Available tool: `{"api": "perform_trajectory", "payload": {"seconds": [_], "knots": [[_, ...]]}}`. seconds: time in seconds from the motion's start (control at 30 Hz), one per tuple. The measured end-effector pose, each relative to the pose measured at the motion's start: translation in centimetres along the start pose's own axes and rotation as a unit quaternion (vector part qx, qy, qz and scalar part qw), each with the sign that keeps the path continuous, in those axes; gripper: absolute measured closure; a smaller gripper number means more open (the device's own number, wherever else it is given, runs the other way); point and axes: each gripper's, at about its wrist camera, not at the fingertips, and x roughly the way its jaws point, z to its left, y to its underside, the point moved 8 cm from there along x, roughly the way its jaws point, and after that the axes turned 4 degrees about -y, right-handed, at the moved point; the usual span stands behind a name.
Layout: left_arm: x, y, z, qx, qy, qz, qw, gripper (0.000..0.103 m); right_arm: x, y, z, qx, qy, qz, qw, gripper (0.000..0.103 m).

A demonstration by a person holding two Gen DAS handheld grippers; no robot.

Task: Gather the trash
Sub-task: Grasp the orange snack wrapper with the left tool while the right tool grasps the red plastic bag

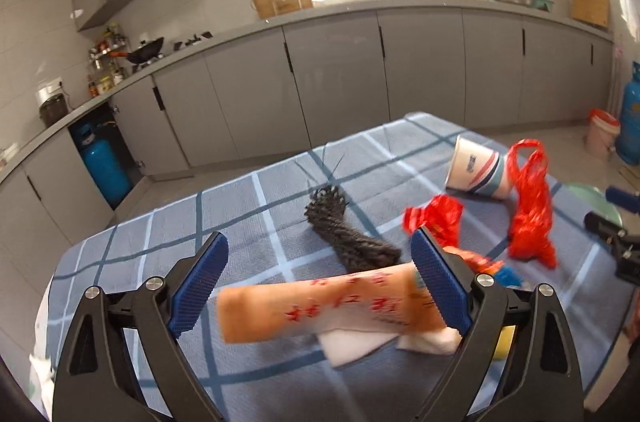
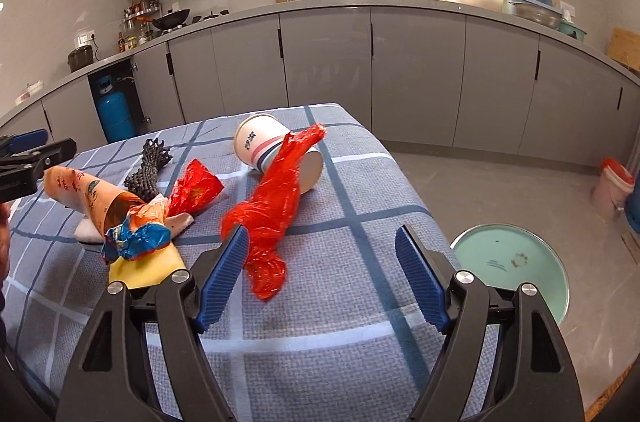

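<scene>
Trash lies on a blue checked tablecloth (image 2: 320, 302). My left gripper (image 1: 320, 274) is open, its jaws either side of an orange paper wrapper (image 1: 316, 306) with red writing, not closed on it. White tissue (image 1: 356, 342) lies under the wrapper. A black net (image 1: 344, 230), a small red bag (image 1: 436, 214), a long red plastic bag (image 1: 528, 214) and a tipped paper cup (image 1: 476, 166) lie beyond. My right gripper (image 2: 320, 274) is open and empty, above the near end of the long red bag (image 2: 272, 218). The cup (image 2: 272, 150) lies behind it.
A pale green round bin (image 2: 516, 266) stands on the floor right of the table. A crumpled blue and orange wrapper (image 2: 136, 234) and a yellow sheet (image 2: 148, 270) lie left of my right gripper. Grey kitchen cabinets (image 2: 400, 70) run behind. A pink bucket (image 2: 612, 186) stands far right.
</scene>
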Motion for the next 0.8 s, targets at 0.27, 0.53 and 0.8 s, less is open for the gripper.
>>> {"api": "perform_trajectory", "payload": {"seconds": [0.27, 0.53, 0.8], "knots": [[2.0, 2.0, 0.7, 0.019, 0.066, 0.015, 0.9975, 0.012, 0.7, 0.4, 0.9, -0.008, -0.002, 0.010, 1.000, 0.027], [1.9, 6.3, -0.9, 0.036, 0.082, 0.064, 0.9939, 0.012, 1.2, 0.2, 1.5, -0.012, -0.006, 0.010, 1.000, 0.026], [2.2, 6.8, -1.1, 0.023, 0.080, 0.075, 0.9937, 0.046, 1.2, 0.2, 2.1, -0.014, -0.013, 0.009, 1.000, 0.025]]}}
